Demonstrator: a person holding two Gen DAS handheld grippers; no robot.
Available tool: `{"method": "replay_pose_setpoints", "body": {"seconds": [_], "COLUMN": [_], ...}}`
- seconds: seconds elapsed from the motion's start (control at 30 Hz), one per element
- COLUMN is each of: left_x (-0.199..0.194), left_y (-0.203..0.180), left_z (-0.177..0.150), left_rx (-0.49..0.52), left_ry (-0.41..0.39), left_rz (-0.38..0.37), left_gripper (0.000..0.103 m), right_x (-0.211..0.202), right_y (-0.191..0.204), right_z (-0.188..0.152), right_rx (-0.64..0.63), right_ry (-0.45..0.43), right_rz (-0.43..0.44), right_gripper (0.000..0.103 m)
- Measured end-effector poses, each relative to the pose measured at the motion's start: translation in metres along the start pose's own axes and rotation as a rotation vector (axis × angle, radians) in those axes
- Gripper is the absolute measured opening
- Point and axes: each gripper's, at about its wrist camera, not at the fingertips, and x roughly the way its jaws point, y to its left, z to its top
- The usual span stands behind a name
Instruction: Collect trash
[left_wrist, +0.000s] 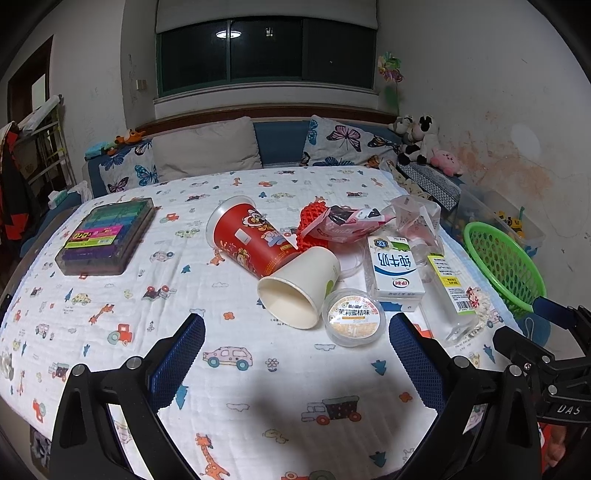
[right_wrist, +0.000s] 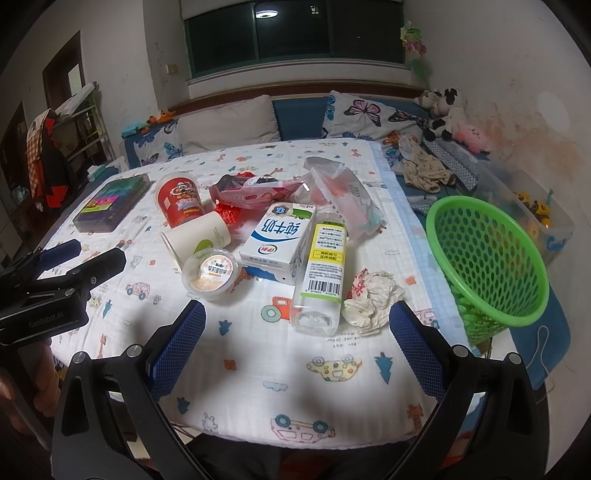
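Note:
Trash lies clustered on a table with a cartoon-print cloth (left_wrist: 258, 369): a red cup (left_wrist: 251, 240) on its side, a white paper cup (left_wrist: 299, 286), a small lidded pudding tub (left_wrist: 354, 316), a milk carton (left_wrist: 393, 271), a clear plastic bottle (right_wrist: 323, 266), a pink wrapper (right_wrist: 255, 192), a clear bag (right_wrist: 343, 195) and a crumpled tissue (right_wrist: 373, 299). A green mesh basket (right_wrist: 487, 258) stands at the table's right edge. My left gripper (left_wrist: 295, 354) is open, just short of the white cup and tub. My right gripper (right_wrist: 297, 339) is open, just short of the bottle and tissue.
A case of coloured markers (left_wrist: 107, 236) sits at the table's far left. A red knitted item (left_wrist: 310, 221) lies under the wrapper. Behind the table is a sofa with butterfly cushions (left_wrist: 343, 144) and plush toys (left_wrist: 424, 144). A clear toy bin (right_wrist: 535, 214) stands right of the basket.

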Motion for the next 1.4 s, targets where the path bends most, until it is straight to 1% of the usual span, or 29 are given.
{"method": "replay_pose_setpoints", "body": {"seconds": [0.27, 0.5, 0.8, 1.0, 1.2, 1.4], "left_x": [0.001, 0.009, 0.019, 0.025, 0.032, 0.041], "left_y": [0.000, 0.001, 0.003, 0.006, 0.006, 0.008], "left_z": [0.000, 0.006, 0.010, 0.010, 0.012, 0.013], "left_rx": [0.002, 0.009, 0.008, 0.008, 0.006, 0.001], "left_ry": [0.001, 0.007, 0.012, 0.022, 0.033, 0.048], "left_rz": [0.000, 0.005, 0.011, 0.008, 0.008, 0.009], "left_gripper": [0.097, 0.097, 0.097, 0.097, 0.097, 0.097], "right_x": [0.003, 0.006, 0.015, 0.021, 0.029, 0.041], "right_y": [0.000, -0.004, -0.020, -0.032, -0.044, -0.061], "right_z": [0.000, 0.001, 0.005, 0.005, 0.005, 0.001], "right_rx": [0.001, 0.003, 0.019, 0.033, 0.041, 0.069], "right_ry": [0.003, 0.006, 0.013, 0.031, 0.049, 0.081], "right_rz": [0.004, 0.003, 0.007, -0.007, -0.015, -0.023], "right_gripper": [0.099, 0.099, 0.099, 0.099, 0.096, 0.088]}}
